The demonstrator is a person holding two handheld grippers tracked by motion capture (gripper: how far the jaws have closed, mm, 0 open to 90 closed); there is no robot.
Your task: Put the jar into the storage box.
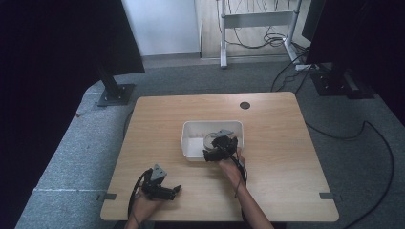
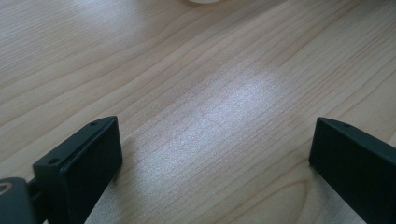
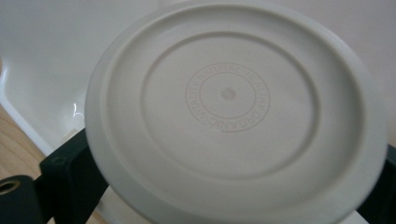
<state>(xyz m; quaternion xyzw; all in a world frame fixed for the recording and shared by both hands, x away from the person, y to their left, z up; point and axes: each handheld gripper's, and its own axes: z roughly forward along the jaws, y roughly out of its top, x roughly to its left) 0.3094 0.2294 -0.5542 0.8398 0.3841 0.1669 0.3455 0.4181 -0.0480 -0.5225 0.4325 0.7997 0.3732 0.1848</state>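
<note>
Tongs of the right gripper point(image 1: 213, 153) pinched a round white dish point(image 3: 233, 116) by its rim over the white tub point(image 1: 191, 148); it looked liable to slip from that thin edge-grip; left tongs point(image 1: 175, 190) stood spread above the tabletop point(image 1: 277, 157).

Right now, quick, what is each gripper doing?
Left gripper: open, holding nothing, over the light wooden table.
Right gripper: closed on a round off-white plastic plate, above the white rectangular plastic bin.

One white bin point(image 1: 191, 143), one round lid point(image 3: 233, 116), one table point(image 1: 277, 157)
</note>
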